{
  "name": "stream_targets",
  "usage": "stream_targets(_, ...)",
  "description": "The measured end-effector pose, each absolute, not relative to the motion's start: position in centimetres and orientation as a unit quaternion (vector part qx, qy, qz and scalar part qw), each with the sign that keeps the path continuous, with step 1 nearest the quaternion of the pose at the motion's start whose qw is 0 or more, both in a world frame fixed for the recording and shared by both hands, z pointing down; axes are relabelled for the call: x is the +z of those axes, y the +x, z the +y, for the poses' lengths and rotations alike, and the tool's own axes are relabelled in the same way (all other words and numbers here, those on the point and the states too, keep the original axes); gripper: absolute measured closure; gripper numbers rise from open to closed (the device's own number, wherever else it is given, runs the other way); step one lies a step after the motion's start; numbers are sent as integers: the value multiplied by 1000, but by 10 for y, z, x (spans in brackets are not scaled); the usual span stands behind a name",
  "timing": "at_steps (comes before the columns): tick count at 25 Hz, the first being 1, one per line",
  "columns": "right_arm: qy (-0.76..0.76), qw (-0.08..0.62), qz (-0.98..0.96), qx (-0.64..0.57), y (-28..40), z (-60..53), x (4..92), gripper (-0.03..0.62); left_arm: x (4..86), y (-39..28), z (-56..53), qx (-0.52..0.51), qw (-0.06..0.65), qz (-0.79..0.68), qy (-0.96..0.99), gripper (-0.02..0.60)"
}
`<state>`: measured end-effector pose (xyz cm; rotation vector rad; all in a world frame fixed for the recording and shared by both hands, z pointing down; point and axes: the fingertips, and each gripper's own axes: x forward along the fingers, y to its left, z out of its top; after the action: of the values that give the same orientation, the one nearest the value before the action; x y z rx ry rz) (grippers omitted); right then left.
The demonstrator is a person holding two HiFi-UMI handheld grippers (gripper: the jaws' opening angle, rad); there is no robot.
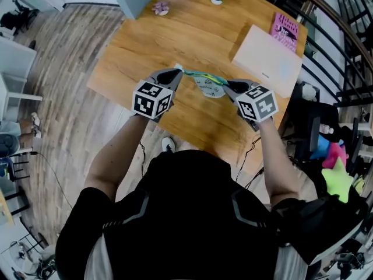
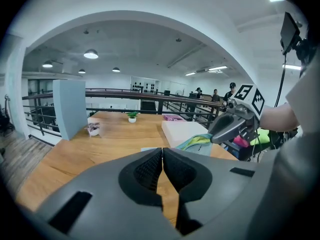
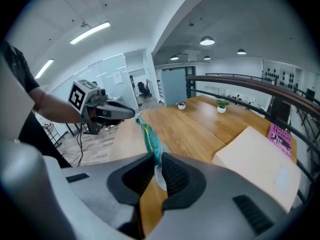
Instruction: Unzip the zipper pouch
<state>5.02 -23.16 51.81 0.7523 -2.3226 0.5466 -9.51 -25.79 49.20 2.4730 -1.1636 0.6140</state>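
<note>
The zipper pouch (image 1: 208,85) hangs stretched between both grippers at the centre of the head view, above the near edge of the wooden table (image 1: 192,34).

The right gripper (image 3: 156,159) has its jaws narrowly apart, pads clamped on one end of the pouch fabric. The left gripper (image 2: 162,151) has its jaws pressed fully together at the pouch's opposite end; the part it pinches cannot be made out.

A white box (image 1: 268,60) lies at upper right, with a pink book (image 1: 284,27) just beyond it.
</note>
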Motion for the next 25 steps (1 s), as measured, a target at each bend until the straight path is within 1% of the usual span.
stream_targets(2, 293, 316, -879, 203, 54, -244, 523, 540, 497, -91, -271, 219, 162, -415, 868, 549)
stream_targets(6, 313, 322, -880, 151, 57, -267, 526, 540, 494, -85, -289, 210, 147, -425, 868, 548)
stream_targets(8, 313, 320, -882, 152, 57, -271, 535, 540, 500, -86, -291, 211, 148, -428, 866, 549)
stream_targets(15, 286, 334, -872, 215, 51, -240, 590, 540, 557, -93, -263, 257, 185, -413, 854, 548)
stream_targets(17, 280, 325, -868, 251, 50, -232, 602, 540, 571, -95, -254, 269, 196, -405, 851, 548)
stream_targets(21, 271, 278, -853, 348, 48, -220, 619, 540, 596, -96, -239, 290, 213, -391, 847, 548)
stream_targets(25, 261, 273, -844, 380, 49, -209, 634, 540, 616, -98, -224, 302, 229, -387, 841, 548)
